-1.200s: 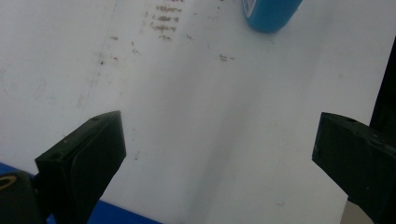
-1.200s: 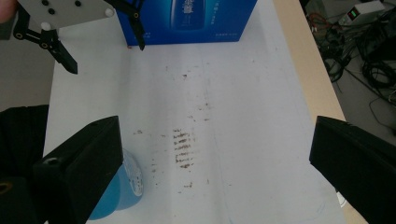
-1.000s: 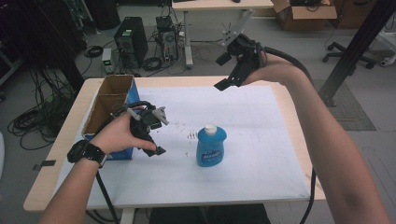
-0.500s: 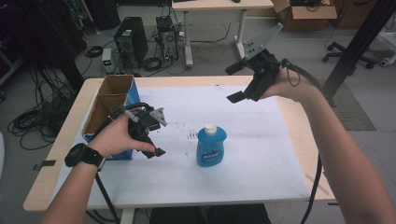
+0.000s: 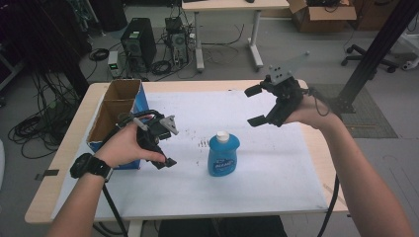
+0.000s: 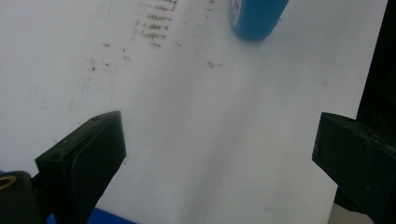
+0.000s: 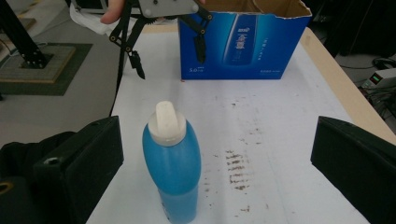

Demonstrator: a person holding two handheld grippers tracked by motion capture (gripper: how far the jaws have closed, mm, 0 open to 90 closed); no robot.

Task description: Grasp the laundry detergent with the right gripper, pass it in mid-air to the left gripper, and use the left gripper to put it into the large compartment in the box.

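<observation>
A blue bottle [image 5: 223, 157] with a white cap stands upright in the middle of the white table sheet [image 5: 276, 168]. My right gripper [image 5: 254, 105] hovers open behind and to the right of it, jaws pointing toward the bottle. In the right gripper view the bottle [image 7: 173, 168] stands ahead, left of centre between the wide-open jaws of that gripper [image 7: 217, 154]. My left gripper [image 5: 165, 145] is open, low over the sheet left of the bottle, beside the blue cardboard box [image 5: 118, 106]. The left gripper view has the bottle's base [image 6: 257, 16] far ahead, and the gripper [image 6: 219, 149] holds nothing.
The open-topped blue box [image 7: 243, 44] stands at the table's left edge. Brown marks [image 5: 202, 143] dot the sheet near the bottle. On the floor beyond the table are computer towers [image 5: 138, 42] and cables. A black post [image 5: 375, 54] rises at the right.
My right gripper has come down from above the table's far edge toward the bottle. The left gripper and the bottle have stayed put.
</observation>
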